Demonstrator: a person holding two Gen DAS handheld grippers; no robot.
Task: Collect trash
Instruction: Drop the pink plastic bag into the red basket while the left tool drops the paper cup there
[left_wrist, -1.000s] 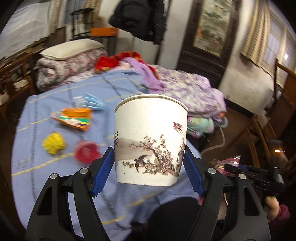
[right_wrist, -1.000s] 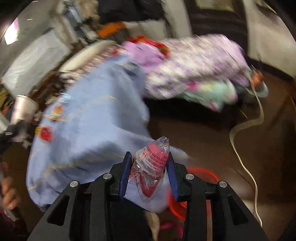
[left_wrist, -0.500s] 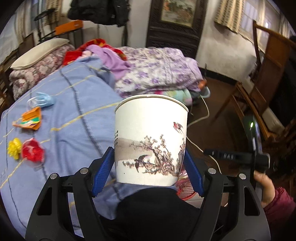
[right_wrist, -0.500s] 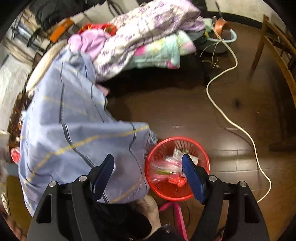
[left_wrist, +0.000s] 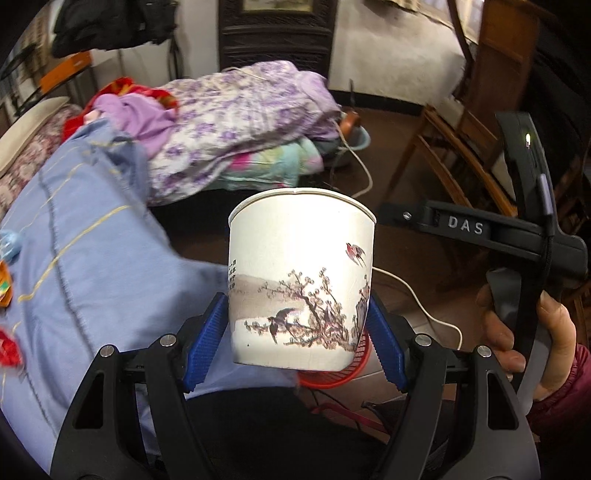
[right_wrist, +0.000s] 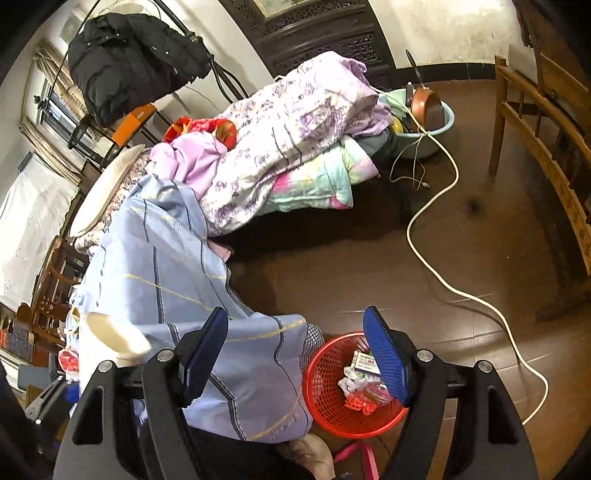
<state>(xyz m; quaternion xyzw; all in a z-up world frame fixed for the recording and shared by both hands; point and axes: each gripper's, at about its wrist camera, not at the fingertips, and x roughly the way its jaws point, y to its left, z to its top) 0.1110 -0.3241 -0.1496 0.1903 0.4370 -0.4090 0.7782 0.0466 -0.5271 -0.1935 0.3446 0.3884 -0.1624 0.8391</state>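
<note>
Trash is split between two spots right now: a white paper cup (left_wrist: 301, 280) with an ink-style print of birds and a blossoming tree is clamped upright between the blue pads of the left gripper (left_wrist: 297, 341), while a few wrappers and a small carton are already lying in the red mesh basket (right_wrist: 325, 402) on the brown floor. The basket is parked just beside the hanging corner of the blue striped bedsheet (right_wrist: 159, 273), and only a slice of its rim can be seen behind the cup in the left wrist view.

The right gripper (right_wrist: 295, 358) is held above the basket with its jaws spread wide and nothing between them; they've just been opened. The hand (left_wrist: 532, 339) gripping its handle is seen at the right edge of the left view.

More bits are left on the sheet at the far left: something red (left_wrist: 9, 352) and something orange, both cut off by the frame edge, so not much can be said about them.
</note>
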